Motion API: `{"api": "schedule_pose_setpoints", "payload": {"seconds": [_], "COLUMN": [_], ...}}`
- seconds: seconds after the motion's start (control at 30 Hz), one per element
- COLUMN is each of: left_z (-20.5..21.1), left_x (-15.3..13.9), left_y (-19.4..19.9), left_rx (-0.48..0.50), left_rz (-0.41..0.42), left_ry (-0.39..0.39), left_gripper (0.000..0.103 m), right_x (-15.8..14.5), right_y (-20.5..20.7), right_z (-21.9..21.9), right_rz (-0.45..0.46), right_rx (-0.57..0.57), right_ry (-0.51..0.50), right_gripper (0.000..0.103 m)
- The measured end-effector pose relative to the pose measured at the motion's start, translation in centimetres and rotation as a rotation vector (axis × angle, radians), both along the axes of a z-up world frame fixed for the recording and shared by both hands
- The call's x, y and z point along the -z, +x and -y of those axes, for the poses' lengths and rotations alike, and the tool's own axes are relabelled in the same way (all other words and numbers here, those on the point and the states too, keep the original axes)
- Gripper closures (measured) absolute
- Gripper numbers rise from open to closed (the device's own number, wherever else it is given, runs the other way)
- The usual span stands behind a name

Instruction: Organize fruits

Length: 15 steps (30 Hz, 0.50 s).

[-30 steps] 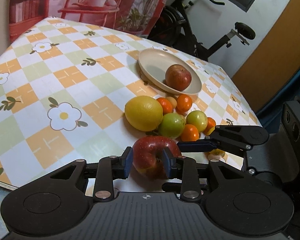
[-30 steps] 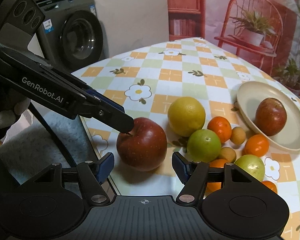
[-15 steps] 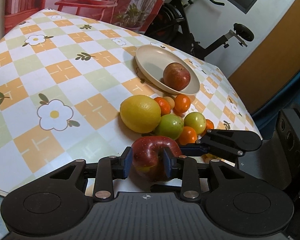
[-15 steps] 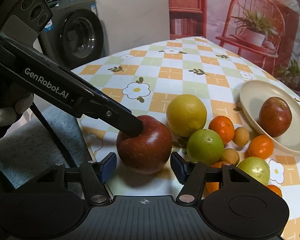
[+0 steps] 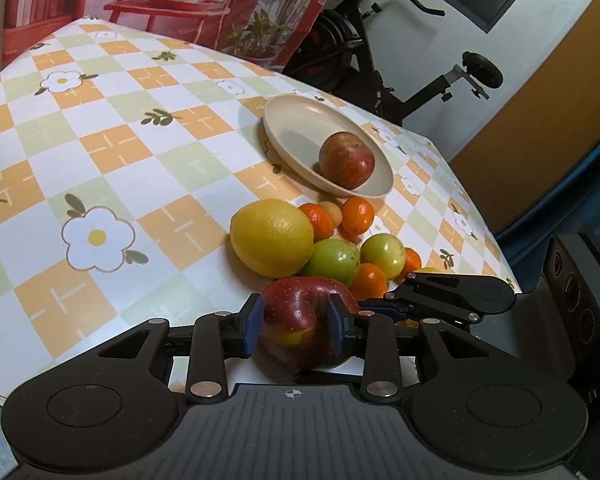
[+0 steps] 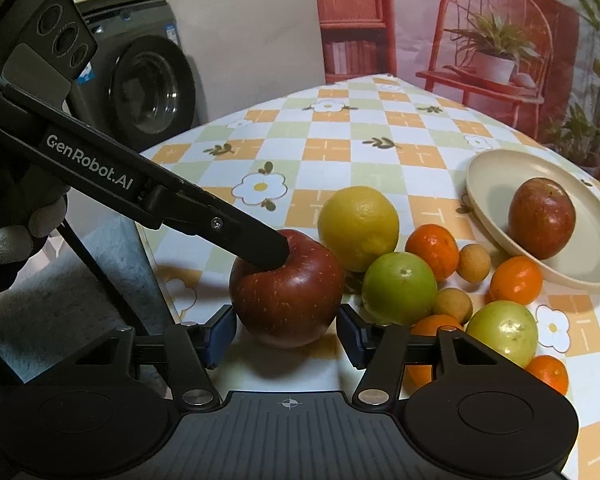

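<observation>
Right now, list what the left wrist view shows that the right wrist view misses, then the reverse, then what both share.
Left wrist view only: an exercise bike behind the table, and the left gripper shut on the red apple from this side.

Right wrist view only: a washing machine, a gloved hand, and the right gripper, whose jaws have just been closing, with the apple between them but not touched.

Both: the yellow citrus, the green fruits, the tangerines, and the beige plate holding another apple.
</observation>
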<state>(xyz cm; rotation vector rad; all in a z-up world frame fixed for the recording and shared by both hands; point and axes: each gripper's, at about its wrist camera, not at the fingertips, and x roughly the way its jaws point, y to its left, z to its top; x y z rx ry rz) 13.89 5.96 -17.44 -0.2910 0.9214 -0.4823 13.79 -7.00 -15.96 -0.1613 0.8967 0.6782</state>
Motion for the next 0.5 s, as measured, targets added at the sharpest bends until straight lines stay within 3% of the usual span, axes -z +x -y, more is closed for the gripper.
{"api": "schedule_pose_setpoints", "payload": {"seconds": [0.27,0.5], "left_z": [1.3,4.3], "left_x": [-2.7,-6.1], "left_y": [0.6,1.5], "left_rx": [0.009,0.049], "left_rz": [0.055,0.154], "left_ry": [-0.007,0.026], "left_gripper": [0.067,0.067], "right_x": [-2.4,-5.3], "right_y": [0.4,1.4], "right_z": [1.8,4.4], "right_rz": [0.052,0.118], "right_rx": [0.031,0.059], "right_ry": [0.047,0.063], "right_gripper": [0.052,0.052]}}
